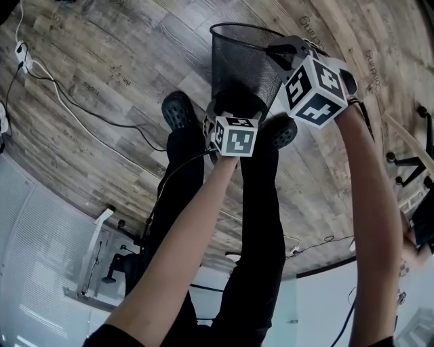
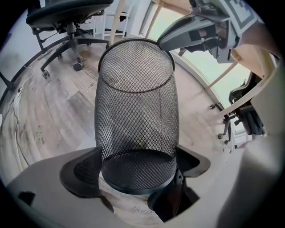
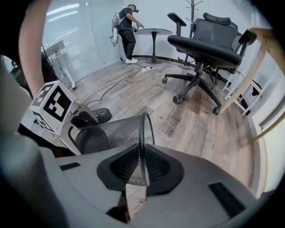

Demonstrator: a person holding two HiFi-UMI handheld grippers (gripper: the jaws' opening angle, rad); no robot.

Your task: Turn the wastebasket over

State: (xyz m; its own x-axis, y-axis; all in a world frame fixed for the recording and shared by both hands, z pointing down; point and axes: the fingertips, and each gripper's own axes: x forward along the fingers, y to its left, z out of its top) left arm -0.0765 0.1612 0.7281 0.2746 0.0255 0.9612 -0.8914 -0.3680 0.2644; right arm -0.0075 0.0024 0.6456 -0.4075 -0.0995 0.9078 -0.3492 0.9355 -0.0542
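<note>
Right gripper view: right gripper [image 3: 141, 165] jaws pinch the rim of the mesh wastebasket [image 3: 111, 136], frame centre; left gripper [image 2: 138, 171] jaws clasp its base. It looks light; the stiff rim and base likely grip best.

Arms outstretched downward; left tongs [image 2: 139, 171] and right tongs [image 3: 142, 165] both clamped.

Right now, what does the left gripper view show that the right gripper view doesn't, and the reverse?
Left gripper view only: the left gripper around the base of the basket, and the right gripper at the rim. Right gripper view only: the rim clamped in its jaws, the left cube, a shoe, a person at a round table. Both: the mesh basket, wood floor, an office chair.
</note>
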